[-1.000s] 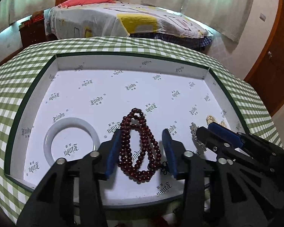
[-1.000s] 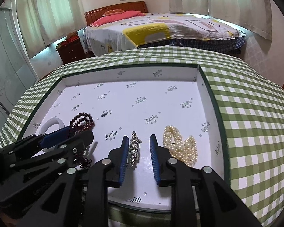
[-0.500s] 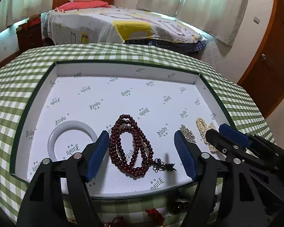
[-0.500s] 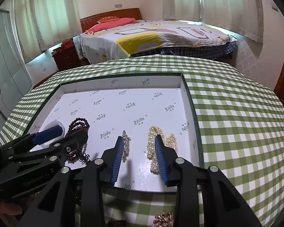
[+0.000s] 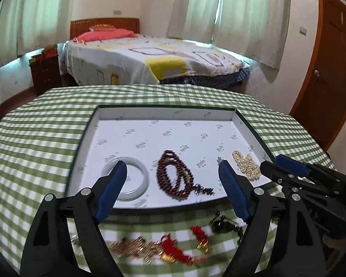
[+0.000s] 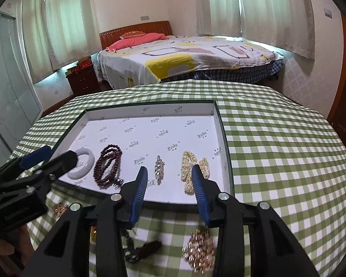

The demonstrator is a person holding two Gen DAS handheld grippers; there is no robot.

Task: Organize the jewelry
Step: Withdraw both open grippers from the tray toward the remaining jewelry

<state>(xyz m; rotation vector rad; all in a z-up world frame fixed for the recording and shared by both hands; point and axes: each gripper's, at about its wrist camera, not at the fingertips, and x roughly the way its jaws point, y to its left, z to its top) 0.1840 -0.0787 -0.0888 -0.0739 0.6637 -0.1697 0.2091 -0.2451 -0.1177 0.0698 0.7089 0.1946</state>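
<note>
A shallow white tray (image 5: 166,113) (image 6: 150,110) sits on a green checked tablecloth. In it lie a white bangle (image 5: 140,175) (image 6: 84,169), a dark red bead string (image 5: 175,177) (image 6: 108,164), a silver brooch (image 6: 159,168) and a pearl strand (image 5: 245,165) (image 6: 188,168). My left gripper (image 5: 173,189) is open and empty, raised over the tray's near edge. My right gripper (image 6: 169,184) is open and empty, also over the near edge. Loose jewelry lies on the cloth in front of the tray: gold and red pieces (image 5: 163,249), a dark piece (image 5: 221,225) (image 6: 143,251), a gold cluster (image 6: 198,251).
The round table (image 6: 276,150) drops off on all sides. A bed (image 5: 150,60), a dark nightstand (image 5: 45,73) and curtains stand beyond it. A wooden door (image 5: 327,69) is at the right. Each gripper shows at the edge of the other's view.
Both grippers have opened wider and pulled back and up from the tray. The bead string and the brooch lie released in the tray. Loose jewelry on the cloth has come into view.
</note>
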